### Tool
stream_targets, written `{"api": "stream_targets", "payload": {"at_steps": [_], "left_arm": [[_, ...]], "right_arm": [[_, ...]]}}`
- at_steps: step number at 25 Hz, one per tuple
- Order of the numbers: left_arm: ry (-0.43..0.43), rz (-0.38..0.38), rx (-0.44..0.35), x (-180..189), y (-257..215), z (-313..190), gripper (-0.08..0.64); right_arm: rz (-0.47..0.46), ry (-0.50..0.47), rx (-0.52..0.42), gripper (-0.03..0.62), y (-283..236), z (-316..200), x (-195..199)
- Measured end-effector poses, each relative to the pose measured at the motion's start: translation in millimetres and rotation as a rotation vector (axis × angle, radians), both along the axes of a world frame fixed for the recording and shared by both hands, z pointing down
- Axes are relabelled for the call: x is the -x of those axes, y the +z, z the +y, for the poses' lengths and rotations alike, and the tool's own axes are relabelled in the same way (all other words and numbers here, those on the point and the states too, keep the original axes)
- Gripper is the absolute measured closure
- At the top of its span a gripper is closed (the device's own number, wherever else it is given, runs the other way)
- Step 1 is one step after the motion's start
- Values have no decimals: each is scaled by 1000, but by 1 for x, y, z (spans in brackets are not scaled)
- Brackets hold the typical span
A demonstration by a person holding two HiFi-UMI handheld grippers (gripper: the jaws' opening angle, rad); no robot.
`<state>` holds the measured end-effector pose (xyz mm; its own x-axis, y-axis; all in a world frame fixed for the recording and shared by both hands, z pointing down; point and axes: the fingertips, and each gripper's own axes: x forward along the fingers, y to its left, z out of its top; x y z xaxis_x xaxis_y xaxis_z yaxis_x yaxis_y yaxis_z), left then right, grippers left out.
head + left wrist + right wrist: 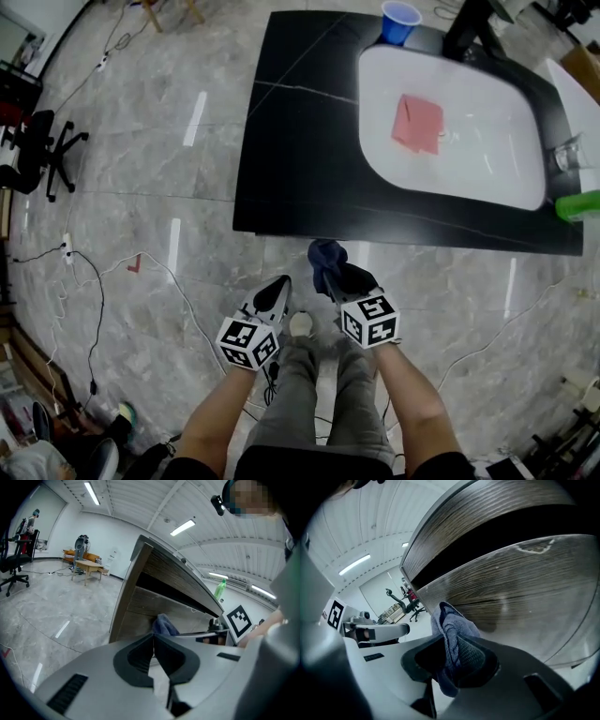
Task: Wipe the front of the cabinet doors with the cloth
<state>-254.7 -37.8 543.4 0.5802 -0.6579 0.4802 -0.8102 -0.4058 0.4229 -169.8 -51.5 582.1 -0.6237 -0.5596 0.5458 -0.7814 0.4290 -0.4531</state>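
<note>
Two hand-held tools point forward over a grey marble floor point(141, 169), seen from above. A black desk point(300, 141) with a white oval inset point(469, 159) fills the upper right. Under its top are wood-grain cabinet doors point(511, 588), with a dark gap between the upper and lower panels. An office chair point(42, 150) stands far left, and cables point(94, 281) trail across the floor. On the desk are a pink rag point(418, 123), a blue cup point(400, 21) and, at the right edge, a green bottle point(579, 204).

Both bare forearms reach forward side by side. The right tool point(339, 277) is clamped on a bunched dark blue cloth point(323, 255), held up at the door front and possibly touching it. The left tool point(277, 292), just beside it, has its jaws closed together with nothing between them.
</note>
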Motion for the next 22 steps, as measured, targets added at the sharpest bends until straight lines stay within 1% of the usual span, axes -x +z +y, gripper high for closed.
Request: {"api": "stream_targets", "payload": {"at_steps": [3, 8, 12, 15, 18, 22], "left_arm": [[23, 12, -1, -32, -1, 2, 549], [85, 21, 6, -91, 1, 9, 549], [128, 29, 9, -136, 2, 12, 549], [165, 33, 12, -167, 5, 15, 549], [194, 37, 21, -194, 8, 19, 549], [216, 50, 23, -226, 10, 23, 549]], "right_arm": [[5, 35, -1, 503, 0, 3, -32], [-7, 102, -5, 503, -2, 9, -88], [14, 125, -23, 503, 0, 12, -132], [13, 170, -21, 503, 3, 13, -166], [3, 211, -18, 503, 4, 16, -192], [8, 239, -13, 503, 8, 20, -222]]}}
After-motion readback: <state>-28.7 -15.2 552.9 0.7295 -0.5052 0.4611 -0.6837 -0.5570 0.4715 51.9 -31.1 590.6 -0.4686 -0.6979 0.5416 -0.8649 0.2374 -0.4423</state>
